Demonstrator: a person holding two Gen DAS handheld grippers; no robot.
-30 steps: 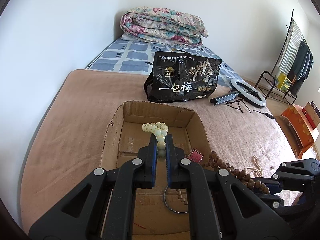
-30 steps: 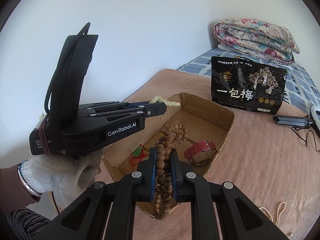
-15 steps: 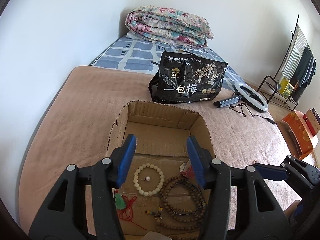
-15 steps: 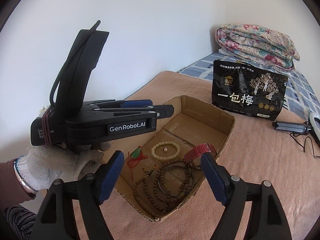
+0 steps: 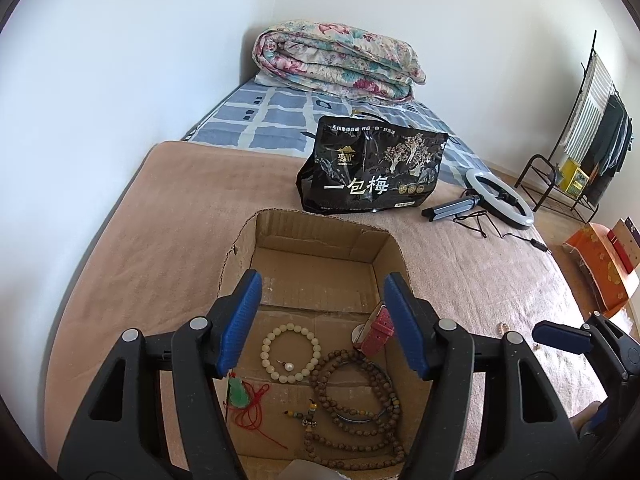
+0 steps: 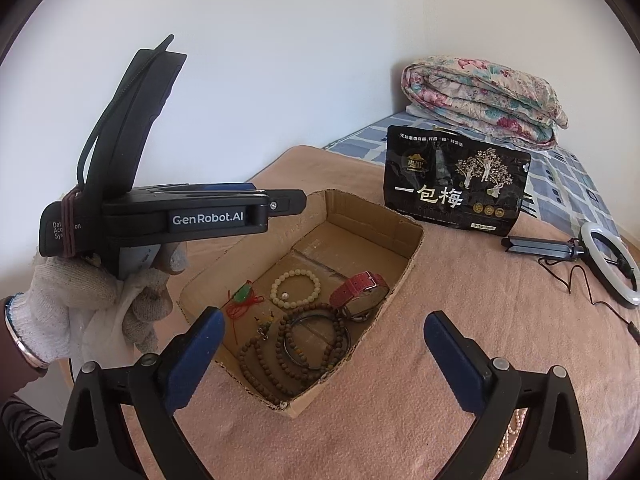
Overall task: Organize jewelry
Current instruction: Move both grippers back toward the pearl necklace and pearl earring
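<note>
An open cardboard box (image 5: 240,248) (image 6: 416,240) sits on the tan blanket. In it lie a pale bead bracelet (image 5: 291,348) (image 6: 296,288), a long brown bead necklace (image 5: 360,400) (image 6: 280,352), a red-strap watch (image 5: 376,330) (image 6: 360,292) and a green pendant on red cord (image 5: 239,394) (image 6: 243,295). My left gripper (image 5: 322,320) is open and empty above the box. It also shows in the right wrist view (image 6: 296,200). My right gripper (image 6: 320,356) is open and empty at the box's near corner.
A black snack bag (image 5: 372,172) stands behind the box. A ring light on a small tripod (image 5: 498,200) lies to the right. A pearl strand (image 6: 510,432) lies on the blanket under my right gripper. A folded quilt (image 5: 336,60) is at the bed's far end.
Both grippers have opened. The pale bracelet dropped from the left one and the brown necklace from the right one; both now lie in the box. Both grippers have drawn back.
</note>
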